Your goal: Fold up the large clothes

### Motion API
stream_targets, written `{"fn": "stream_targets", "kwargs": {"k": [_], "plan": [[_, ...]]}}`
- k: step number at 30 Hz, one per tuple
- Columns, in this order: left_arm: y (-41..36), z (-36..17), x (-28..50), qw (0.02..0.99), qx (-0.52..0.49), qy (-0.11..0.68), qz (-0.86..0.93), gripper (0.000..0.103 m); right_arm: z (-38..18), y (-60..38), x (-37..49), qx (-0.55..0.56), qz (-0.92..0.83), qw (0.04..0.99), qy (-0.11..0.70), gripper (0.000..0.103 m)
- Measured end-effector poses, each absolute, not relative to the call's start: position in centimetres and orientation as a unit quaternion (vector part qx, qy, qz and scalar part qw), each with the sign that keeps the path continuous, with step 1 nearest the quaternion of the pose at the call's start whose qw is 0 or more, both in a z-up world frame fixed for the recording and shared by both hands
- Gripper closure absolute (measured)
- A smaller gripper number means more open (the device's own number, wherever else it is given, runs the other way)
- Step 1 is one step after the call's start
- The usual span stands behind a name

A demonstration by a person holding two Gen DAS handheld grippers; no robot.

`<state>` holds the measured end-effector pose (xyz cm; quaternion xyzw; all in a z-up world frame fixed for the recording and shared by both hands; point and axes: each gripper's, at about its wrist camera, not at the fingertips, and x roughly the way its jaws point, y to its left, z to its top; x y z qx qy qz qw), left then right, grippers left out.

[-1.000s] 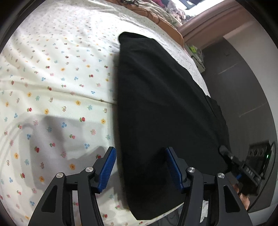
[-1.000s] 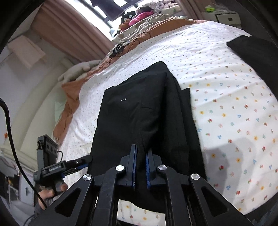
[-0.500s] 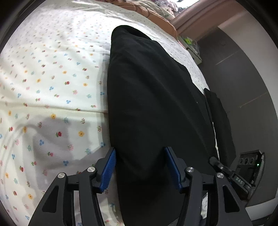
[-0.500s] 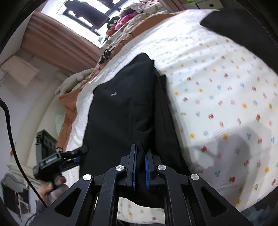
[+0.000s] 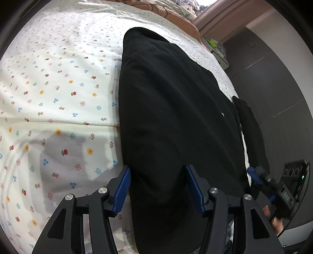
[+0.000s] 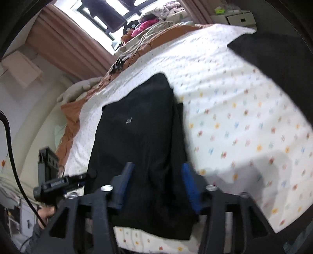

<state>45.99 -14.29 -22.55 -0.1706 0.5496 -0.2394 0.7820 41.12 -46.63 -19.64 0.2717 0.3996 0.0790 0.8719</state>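
Note:
A large black garment (image 5: 172, 121) lies folded lengthwise on the flowered bedsheet (image 5: 58, 88). It also shows in the right wrist view (image 6: 140, 140), with a small white mark on it. My left gripper (image 5: 157, 188) is open, its blue pads on either side of the garment's near end. My right gripper (image 6: 156, 185) is open over the garment's other near end, and the view is blurred. Each gripper shows in the other's view: the right (image 5: 273, 187) and the left (image 6: 58, 181).
A second dark cloth (image 6: 273, 50) lies at the bed's far right corner. An orange blanket (image 6: 72, 121) and piled clothes (image 6: 148, 21) sit near the window. A white drawer unit (image 6: 234, 17) stands past the bed. The dark wall (image 5: 273, 82) is close beside the bed.
My right gripper has opened and let go of the garment's edge. My left gripper stayed open and the view has shifted slightly along the garment.

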Motion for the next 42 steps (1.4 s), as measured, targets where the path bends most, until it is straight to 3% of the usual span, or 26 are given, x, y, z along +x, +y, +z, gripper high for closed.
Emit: {"fn": "stream_targets", "kwargs": {"k": [9, 12, 24, 31, 34, 36, 39, 42], "plan": [[-13.0, -23.1, 47.1, 0.777, -0.195, 0.552, -0.231, 0.041, -23.6, -47.9, 48.7, 0.295, 0.141, 0.82, 0.47, 0.045], [-12.9, -23.3, 47.9, 0.777, -0.197, 0.552, -0.23, 0.041, -24.7, -48.5, 50.5, 0.311, 0.143, 0.81, 0.476, 0.036], [-13.9, -23.4, 52.6, 0.779, -0.189, 0.554, -0.227, 0.04, -27.0, -50.9, 53.9, 0.402, 0.208, 0.754, 0.476, 0.036], [-14.5, -23.5, 55.7, 0.782, -0.189, 0.551, -0.222, 0.039, -26.9, -49.7, 54.8, 0.396, 0.224, 0.745, 0.487, 0.036], [-14.7, -23.5, 57.2, 0.784, -0.198, 0.548, -0.212, 0.039, -27.0, -49.7, 55.1, 0.395, 0.221, 0.745, 0.49, 0.044], [-15.0, -23.7, 58.1, 0.783, -0.198, 0.552, -0.207, 0.039, -27.3, -49.7, 55.2, 0.394, 0.216, 0.745, 0.493, 0.061], [-15.6, -23.8, 59.7, 0.785, -0.193, 0.553, -0.201, 0.039, -27.6, -50.1, 55.0, 0.396, 0.214, 0.747, 0.489, 0.074], [-15.5, -24.0, 60.8, 0.785, -0.201, 0.553, -0.194, 0.039, -27.6, -50.5, 54.5, 0.398, 0.213, 0.749, 0.485, 0.076]]}}
